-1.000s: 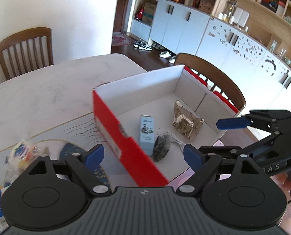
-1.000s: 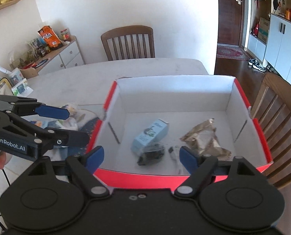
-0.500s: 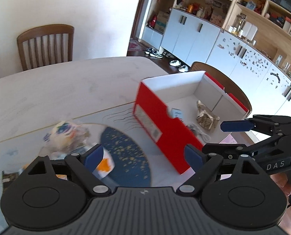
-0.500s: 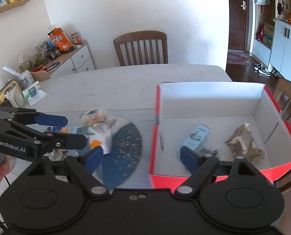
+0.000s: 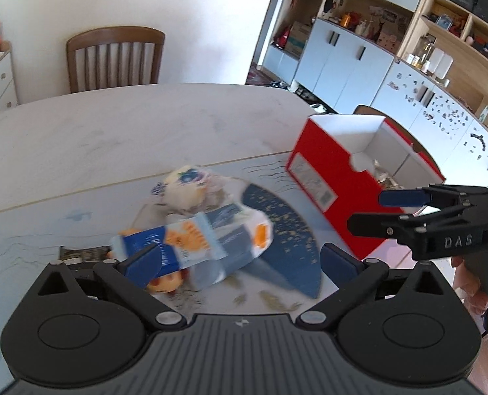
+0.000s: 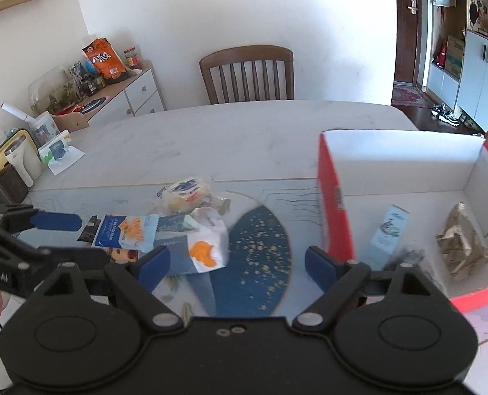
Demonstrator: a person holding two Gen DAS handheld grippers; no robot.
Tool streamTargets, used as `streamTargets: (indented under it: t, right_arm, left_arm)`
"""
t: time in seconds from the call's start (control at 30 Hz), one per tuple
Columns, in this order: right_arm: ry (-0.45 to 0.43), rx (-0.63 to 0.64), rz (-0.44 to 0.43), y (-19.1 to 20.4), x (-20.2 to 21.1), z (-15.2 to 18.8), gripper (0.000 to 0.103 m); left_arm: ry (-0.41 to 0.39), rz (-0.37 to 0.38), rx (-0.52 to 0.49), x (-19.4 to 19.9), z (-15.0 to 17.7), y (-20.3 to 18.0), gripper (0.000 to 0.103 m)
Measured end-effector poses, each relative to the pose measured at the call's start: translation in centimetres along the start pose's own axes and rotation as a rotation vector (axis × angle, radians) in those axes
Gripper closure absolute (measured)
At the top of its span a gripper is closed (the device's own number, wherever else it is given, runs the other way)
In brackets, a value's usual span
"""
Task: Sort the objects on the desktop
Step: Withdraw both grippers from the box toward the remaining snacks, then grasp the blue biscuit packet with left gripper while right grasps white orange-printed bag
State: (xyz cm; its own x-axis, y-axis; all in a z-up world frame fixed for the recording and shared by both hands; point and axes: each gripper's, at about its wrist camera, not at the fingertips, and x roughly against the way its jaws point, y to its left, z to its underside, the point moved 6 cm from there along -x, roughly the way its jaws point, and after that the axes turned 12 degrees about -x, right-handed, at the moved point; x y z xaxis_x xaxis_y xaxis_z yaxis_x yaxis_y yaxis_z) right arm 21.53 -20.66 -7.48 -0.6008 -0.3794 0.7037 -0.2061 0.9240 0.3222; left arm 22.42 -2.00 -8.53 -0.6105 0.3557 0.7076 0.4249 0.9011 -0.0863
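A red shoebox (image 5: 319,177) (image 6: 334,197) with a white inside stands at the right of the table. In it lie a light-blue carton (image 6: 388,230), a crumpled brown wrapper (image 6: 461,243) and a small dark item (image 6: 405,258). Left of the box is a pile of snack packets: a blue-and-orange packet (image 5: 191,240) (image 6: 129,230), a wrapped bun (image 5: 184,187) (image 6: 184,192) and a white packet with an orange print (image 6: 207,247). My left gripper (image 5: 240,263) (image 6: 69,237) hovers over the pile, its jaws opening with nothing between them. My right gripper (image 6: 238,263) (image 5: 375,210) hangs by the box's left wall, jaws also opening, holding nothing.
A round blue speckled mat (image 6: 257,256) lies under the pile. A tumbler (image 6: 18,161) and a tissue pack (image 6: 58,151) sit at the table's far left. A wooden chair (image 6: 247,75) stands behind the table, another (image 5: 392,121) beyond the box. A hand (image 5: 471,286) holds the right gripper.
Both views have swung left, away from the box's inside and over to the pile of packets. The box now sits at the right. The left jaws stand wider than before.
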Motion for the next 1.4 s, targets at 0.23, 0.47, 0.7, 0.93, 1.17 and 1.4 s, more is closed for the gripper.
streamTargets:
  t: [0.23, 0.47, 0.7, 0.93, 1.17, 1.4]
  right_arm:
    - [0.034, 0.029, 0.015, 1.7, -3.4, 0.0, 0.014]
    - [0.065, 0.034, 0.034, 1.9, -6.0, -0.1, 0.016]
    - [0.105, 0.034, 0.020, 2.4, -8.0, -0.3, 0.021]
    - [0.139, 0.055, 0.009, 3.0, -9.3, -0.2, 0.027]
    - [0.160, 0.049, 0.021, 3.2, -10.6, -0.1, 0.035]
    - [0.174, 0.032, 0.020, 3.2, -11.4, 0.0, 0.052]
  left_arm:
    - [0.000, -0.012, -0.036, -0.9, 1.3, 2.0, 0.000]
    - [0.013, -0.067, -0.065, -2.5, 1.9, 3.7, 0.000]
    - [-0.003, -0.050, -0.161, -3.7, 1.8, 3.8, 0.000]
    - [-0.026, -0.017, -0.338, -4.5, 1.1, 3.3, 0.000]
    - [-0.009, 0.029, -0.423, -5.8, 1.4, 3.1, 0.001]
    - [-0.003, 0.045, -0.425, -6.4, 2.0, 3.5, 0.012]
